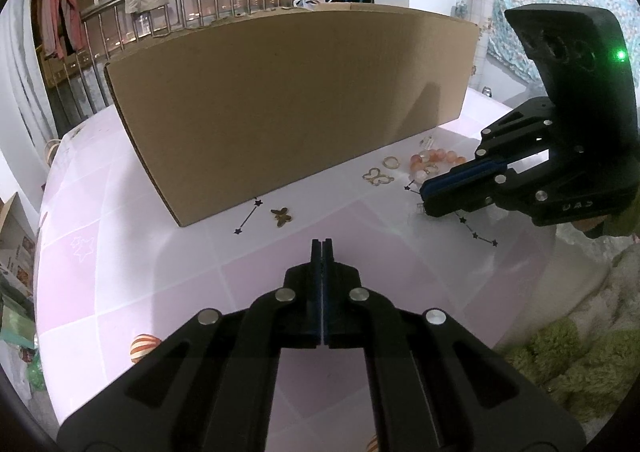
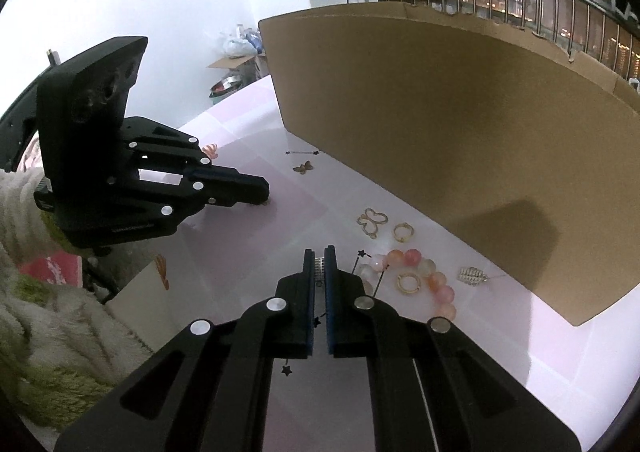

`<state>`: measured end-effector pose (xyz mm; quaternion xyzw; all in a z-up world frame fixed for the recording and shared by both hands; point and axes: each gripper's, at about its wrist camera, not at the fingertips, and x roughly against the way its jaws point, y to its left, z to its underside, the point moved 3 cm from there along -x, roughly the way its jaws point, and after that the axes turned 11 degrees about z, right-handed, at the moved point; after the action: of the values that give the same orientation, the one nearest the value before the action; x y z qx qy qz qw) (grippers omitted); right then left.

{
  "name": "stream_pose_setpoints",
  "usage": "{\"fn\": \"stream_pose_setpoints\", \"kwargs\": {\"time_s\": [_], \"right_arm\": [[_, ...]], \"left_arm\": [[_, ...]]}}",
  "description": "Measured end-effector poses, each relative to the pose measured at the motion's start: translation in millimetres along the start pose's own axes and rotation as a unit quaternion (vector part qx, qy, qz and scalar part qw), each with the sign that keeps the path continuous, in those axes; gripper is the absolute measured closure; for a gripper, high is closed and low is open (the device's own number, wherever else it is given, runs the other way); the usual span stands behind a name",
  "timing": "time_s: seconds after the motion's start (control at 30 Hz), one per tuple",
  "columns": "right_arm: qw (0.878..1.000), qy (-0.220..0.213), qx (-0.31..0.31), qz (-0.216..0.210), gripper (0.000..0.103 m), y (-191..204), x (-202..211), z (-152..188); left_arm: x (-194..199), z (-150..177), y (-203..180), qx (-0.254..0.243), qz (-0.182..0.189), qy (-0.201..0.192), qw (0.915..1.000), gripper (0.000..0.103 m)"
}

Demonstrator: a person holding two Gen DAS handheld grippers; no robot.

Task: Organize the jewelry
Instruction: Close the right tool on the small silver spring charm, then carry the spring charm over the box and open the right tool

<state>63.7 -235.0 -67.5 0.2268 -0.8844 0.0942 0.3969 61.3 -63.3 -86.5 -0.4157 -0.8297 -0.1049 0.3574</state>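
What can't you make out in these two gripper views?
- Cardboard box: inside hidden by its own wall, both views.
- Silvery piece between the right gripper pads: too small to identify.
- Striped ball, left view: partly behind the left gripper.

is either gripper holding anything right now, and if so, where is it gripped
The right gripper is shut on a small silver sparkly piece, pinched at the tips of its fingers. The left gripper is shut with nothing in it.

You see both fisheye views bowed at the edges — soft glare on the tabletop point(image 1: 168, 252), a shadow on the cardboard box point(image 2: 516, 236), perhaps cast by overhead light.
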Motion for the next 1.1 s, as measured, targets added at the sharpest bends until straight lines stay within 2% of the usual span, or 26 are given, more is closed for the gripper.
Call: {"fn": "stream_pose_setpoints", "kwargs": {"time_s": [0.7,0.97,1.1], "right_arm": [[0.998,-0.060,-0.017,0.013,0.098,-7,40,-16],[0.995,-0.101,-0.015,0.018,0.098,-13,62,-35],[0.991,-0.134,-0.011,0.022,0.098,-22,82,-55]], "left_arm": [[37,-15,-2,0.006,-0.015,-0.044,0.9989,0.103],[64,-37,-5,0.005,-0.013,-0.075,0.9971,0.103],[79,-65,-9,-0.012,-0.011,-0.096,0.9952,0.103]]}}
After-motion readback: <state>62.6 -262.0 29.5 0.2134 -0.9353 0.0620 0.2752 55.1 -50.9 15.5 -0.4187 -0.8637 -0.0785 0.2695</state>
